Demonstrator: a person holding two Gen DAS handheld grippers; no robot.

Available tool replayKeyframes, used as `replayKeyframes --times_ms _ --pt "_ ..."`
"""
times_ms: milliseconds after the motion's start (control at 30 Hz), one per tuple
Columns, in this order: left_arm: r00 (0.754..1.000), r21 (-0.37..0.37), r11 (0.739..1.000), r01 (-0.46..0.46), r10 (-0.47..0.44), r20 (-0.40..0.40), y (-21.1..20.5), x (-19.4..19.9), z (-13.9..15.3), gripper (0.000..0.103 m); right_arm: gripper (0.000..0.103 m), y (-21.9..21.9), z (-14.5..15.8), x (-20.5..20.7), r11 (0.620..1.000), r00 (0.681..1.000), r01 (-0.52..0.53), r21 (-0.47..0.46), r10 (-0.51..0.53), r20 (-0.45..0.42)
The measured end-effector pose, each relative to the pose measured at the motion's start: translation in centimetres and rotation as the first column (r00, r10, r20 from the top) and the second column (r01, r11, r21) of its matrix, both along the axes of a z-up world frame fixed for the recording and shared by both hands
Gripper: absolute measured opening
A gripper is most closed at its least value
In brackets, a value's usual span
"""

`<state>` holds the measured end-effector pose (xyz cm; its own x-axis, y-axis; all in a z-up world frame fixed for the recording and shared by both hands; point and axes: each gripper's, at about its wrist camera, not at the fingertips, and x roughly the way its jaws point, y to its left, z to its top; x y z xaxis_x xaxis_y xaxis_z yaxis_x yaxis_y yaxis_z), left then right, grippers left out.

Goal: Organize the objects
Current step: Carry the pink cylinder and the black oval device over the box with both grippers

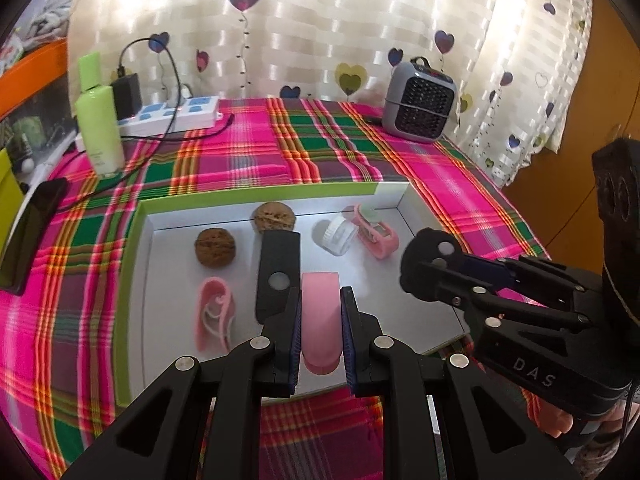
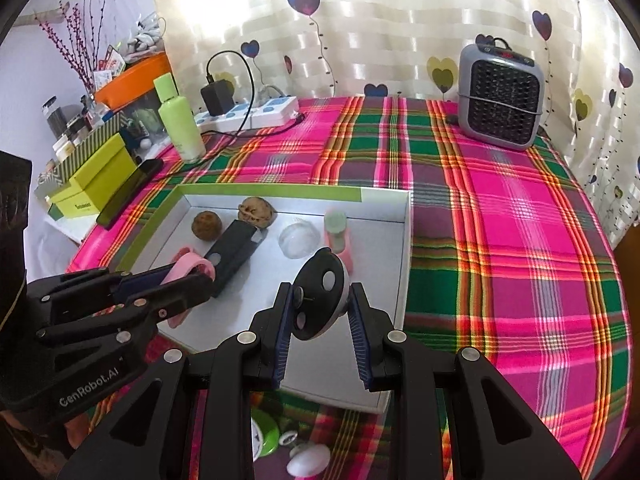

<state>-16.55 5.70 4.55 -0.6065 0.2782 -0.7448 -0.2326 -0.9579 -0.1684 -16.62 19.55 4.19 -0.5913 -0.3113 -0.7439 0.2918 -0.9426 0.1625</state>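
- Left gripper (image 1: pixel 320 328): jaws closed on a pink clip (image 1: pixel 320 320) and holding it above the near part of the white tray (image 1: pixel 404 192).
- Right gripper (image 2: pixel 322 320): jaws part-closed on a round black disc (image 2: pixel 318 300), carried over the tray's near right area — neither item is set down yet.
- Already in the tray: a second pink clip (image 1: pixel 214 312), a black flat block (image 1: pixel 278 276), two walnuts (image 1: pixel 215 247), a clear cap (image 1: pixel 336 236), a pink sharpener (image 1: pixel 376 232).
- Judged progress: mostly loaded — two placements remain.
- Beyond the tray, green bottle (image 1: pixel 100 128) and heater (image 1: pixel 418 100) stand on the plaid cloth.
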Motion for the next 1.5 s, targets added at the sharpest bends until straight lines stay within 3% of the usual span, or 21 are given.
replayKeyframes --times_ms 400,1500 --pt "0.999 -0.019 1.000 0.019 -0.018 0.032 0.9 -1.5 -1.3 0.016 0.028 0.1 -1.3 -1.6 0.999 0.999 -0.021 0.028 0.019 0.043" --pt "1.000 -0.063 0.998 0.007 -0.005 0.025 1.2 -3.1 -2.2 0.016 0.028 -1.8 -2.1 -2.7 0.991 0.997 -0.078 0.113 0.079 -0.006"
